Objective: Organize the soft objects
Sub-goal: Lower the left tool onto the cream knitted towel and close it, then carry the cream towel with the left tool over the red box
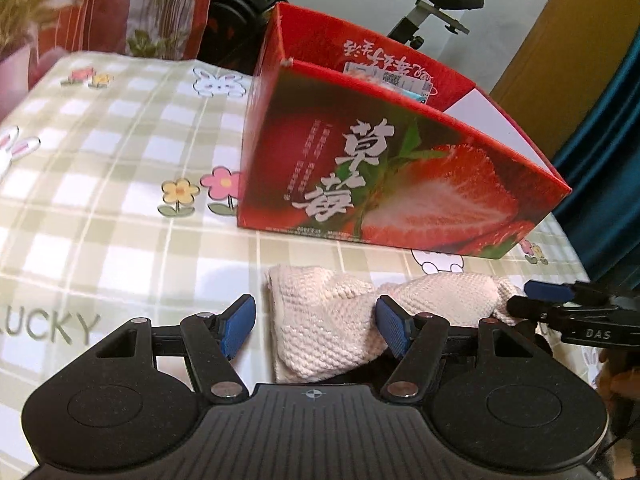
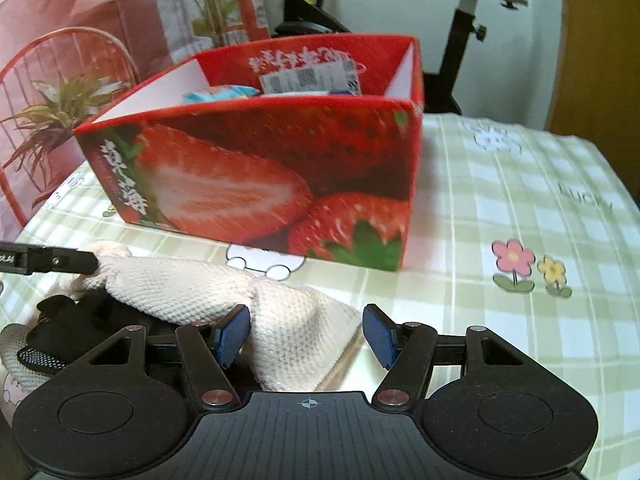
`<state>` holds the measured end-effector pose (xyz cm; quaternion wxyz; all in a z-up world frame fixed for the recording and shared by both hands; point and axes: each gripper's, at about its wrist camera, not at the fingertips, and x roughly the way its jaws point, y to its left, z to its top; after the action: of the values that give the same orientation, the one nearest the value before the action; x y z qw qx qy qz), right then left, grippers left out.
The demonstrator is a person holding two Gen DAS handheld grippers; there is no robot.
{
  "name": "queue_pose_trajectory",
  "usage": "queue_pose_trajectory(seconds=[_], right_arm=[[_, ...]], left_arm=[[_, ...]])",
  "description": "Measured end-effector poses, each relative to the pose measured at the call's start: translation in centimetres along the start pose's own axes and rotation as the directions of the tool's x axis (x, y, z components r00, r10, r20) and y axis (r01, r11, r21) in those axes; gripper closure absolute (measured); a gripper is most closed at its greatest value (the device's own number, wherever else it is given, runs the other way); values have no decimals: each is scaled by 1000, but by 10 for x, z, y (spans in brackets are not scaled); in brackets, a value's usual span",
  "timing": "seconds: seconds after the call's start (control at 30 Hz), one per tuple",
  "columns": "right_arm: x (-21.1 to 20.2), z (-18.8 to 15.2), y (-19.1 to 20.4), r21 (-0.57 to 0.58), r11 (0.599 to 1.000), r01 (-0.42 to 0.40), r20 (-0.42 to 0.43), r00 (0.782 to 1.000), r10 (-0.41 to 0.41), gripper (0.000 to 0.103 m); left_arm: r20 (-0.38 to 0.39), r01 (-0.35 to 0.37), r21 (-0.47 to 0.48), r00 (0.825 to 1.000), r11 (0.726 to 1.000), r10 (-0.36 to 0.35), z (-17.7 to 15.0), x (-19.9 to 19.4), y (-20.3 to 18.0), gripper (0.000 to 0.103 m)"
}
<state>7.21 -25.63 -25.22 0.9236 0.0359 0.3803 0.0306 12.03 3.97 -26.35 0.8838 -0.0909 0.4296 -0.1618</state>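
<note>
On the desk covered by a green-and-white checked cloth [image 1: 120, 208] printed with flowers and rabbits, a cream knitted cloth [image 1: 328, 320] lies crumpled in front of a red open-topped cardboard box [image 1: 384, 184] with strawberry artwork.

Left wrist view:
- The left hand-held gripper [image 1: 315, 326] sits low over the desk with its blue pads spread apart. The left end of the cream knitted cloth lies between them, and the right pad overlaps the cloth.
- The box stands at 12 o'clock from the cloth, apart from it.
- The right hand-held gripper [image 1: 532, 300] enters at 3 o'clock, its tips at the right end of the cloth.

Right wrist view:
- The right hand-held gripper [image 2: 306, 334] holds its blue pads spread, with a folded corner of the cream knitted cloth [image 2: 224, 296] between them. The left pad is at the fabric; the right pad stands clear of it.
- The left hand-held gripper [image 2: 80, 261] appears at 9 o'clock, its tip meeting the far end of the cloth.
- Black fabric items [image 2: 72, 320] lie under and beside the cloth at 8 o'clock.
- The box [image 2: 280, 184] holds printed packets [image 2: 308, 76].
- An exercise bike [image 2: 468, 28] stands behind the desk at 1 o'clock.
</note>
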Motion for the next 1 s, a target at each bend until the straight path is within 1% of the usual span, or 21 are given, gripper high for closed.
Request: queue_pose_trajectory(seconds=[0.2,0.3,0.37,0.5,0.57,0.63,0.67,0.73,0.77,0.87,1.0], right_arm=[[10,-4,-4,37,999,-9,-20,1000,10,44],[12,-4,-6,60,998,-18,-20,1000,19,44],[13,-4,-6,62,998,-20,-18,1000,21,46],[14,-2,-2,50,998,-32,-16,999,33,58],[16,-2,2,46,998,-36,-16,999,37,61],[16,-2,4,48,998,-44,-12,999,44,66],[16,-1,4,49,998,-48,-9,999,49,68],[14,0,5,46,997,-57,-1,998,58,73],[13,0,6,45,997,-63,5,998,63,74],[8,2,8,38,997,-66,30,997,64,77],[0,5,10,44,996,-78,71,995,75,77]], left_arm=[[-16,41,-62,999,997,-42,-9,6,7,34],[-7,56,-85,998,995,-57,-9,8,10,34],[-6,57,-77,998,995,-58,-8,10,9,34],[-3,51,-64,999,997,-51,-6,11,6,34],[-2,50,-62,999,997,-50,-6,12,5,34],[-5,64,-66,998,996,-64,-5,12,6,43],[-2,80,-72,997,994,-80,-5,11,7,53],[5,84,-65,996,994,-84,-4,9,6,64],[6,82,-52,997,995,-82,-3,8,3,71],[19,59,-11,998,998,-59,-1,3,-4,76],[52,60,-13,997,998,-59,1,-6,-6,76]])
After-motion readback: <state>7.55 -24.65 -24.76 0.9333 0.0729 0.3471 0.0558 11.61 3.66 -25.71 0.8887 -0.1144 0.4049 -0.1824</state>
